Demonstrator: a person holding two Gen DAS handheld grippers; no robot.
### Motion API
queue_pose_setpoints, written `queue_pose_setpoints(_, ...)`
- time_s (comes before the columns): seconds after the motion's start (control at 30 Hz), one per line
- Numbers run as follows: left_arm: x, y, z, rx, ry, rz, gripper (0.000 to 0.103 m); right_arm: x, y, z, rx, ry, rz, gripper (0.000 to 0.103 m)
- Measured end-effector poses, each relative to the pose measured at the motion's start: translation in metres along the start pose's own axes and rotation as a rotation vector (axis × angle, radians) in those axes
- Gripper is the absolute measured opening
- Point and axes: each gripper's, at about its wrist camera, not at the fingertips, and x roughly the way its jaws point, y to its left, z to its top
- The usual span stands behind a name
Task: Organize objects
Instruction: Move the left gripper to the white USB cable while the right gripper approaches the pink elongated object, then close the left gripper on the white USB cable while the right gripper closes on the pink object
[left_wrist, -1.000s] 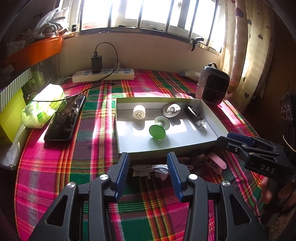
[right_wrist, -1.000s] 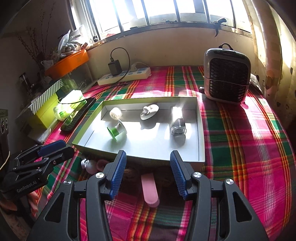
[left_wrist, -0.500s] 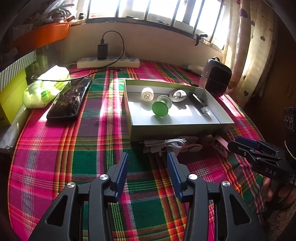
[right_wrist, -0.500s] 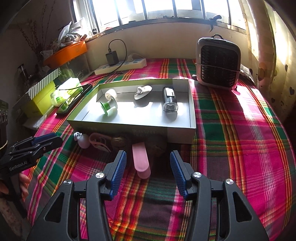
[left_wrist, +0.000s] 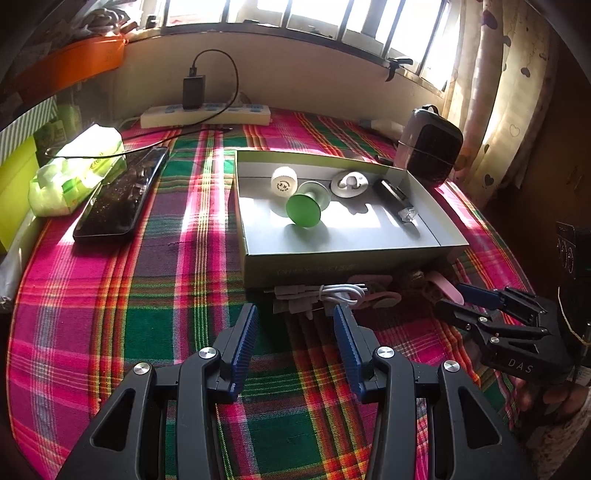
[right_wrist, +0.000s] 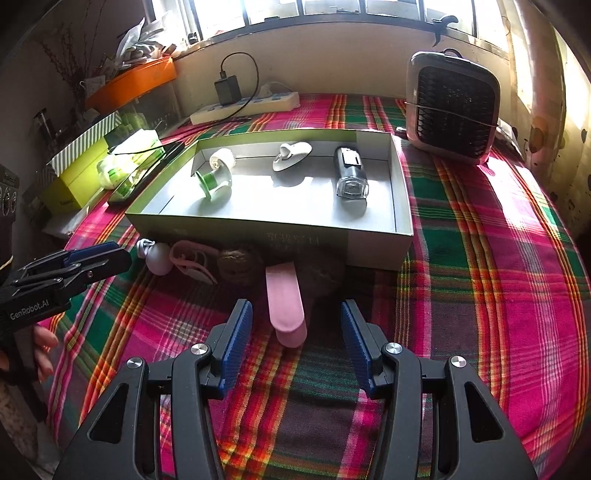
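Note:
A shallow grey box (left_wrist: 347, 262) (right_wrist: 402, 192) lies on the plaid cloth. It holds a green spool (left_wrist: 304, 206) (right_wrist: 208, 181), a white cap (left_wrist: 283, 180), a grey disc holder (left_wrist: 349, 181) (right_wrist: 291, 155) and a black bike light (left_wrist: 395, 194) (right_wrist: 351, 175). In front of the box lie a coiled white cable (left_wrist: 332, 293), a pink flat case (right_wrist: 286, 299) (left_wrist: 445, 288), two walnuts (right_wrist: 236, 269), a pink clip (right_wrist: 192, 258) and a white ball (right_wrist: 159, 258). My left gripper (left_wrist: 295, 325) is open just short of the cable. My right gripper (right_wrist: 297, 323) is open around the pink case's near end.
A black phone (left_wrist: 122, 194), a green tissue pack (left_wrist: 77, 170) and a yellow-green box (right_wrist: 74, 177) lie left of the grey box. A power strip with charger (left_wrist: 207, 114) sits at the back wall. A small fan heater (right_wrist: 452, 107) stands back right.
Both grippers have drawn back from the box toward the near edge over the last second, then the left edged forward toward the cable. Both stay open. No object has moved.

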Motion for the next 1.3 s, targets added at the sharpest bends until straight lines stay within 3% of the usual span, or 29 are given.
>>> queue_pose_setpoints(0.2,-0.001,-0.017,0.006,0.022,0.000,-0.023,0.041,0.006,0.003,0.002,-0.032,0.012,-0.007,0.051)
queue_pose_setpoints(0.57,0.011,-0.033,0.014,0.022,0.023,0.059,0.042,0.008,0.002,0.006,-0.055,0.011,-0.006,0.051)
queue_pose_setpoints(1.3,-0.011,0.011,-0.011,-0.057,0.047,0.175,0.042,0.008,0.000,0.004,-0.054,0.002,0.002,0.051)
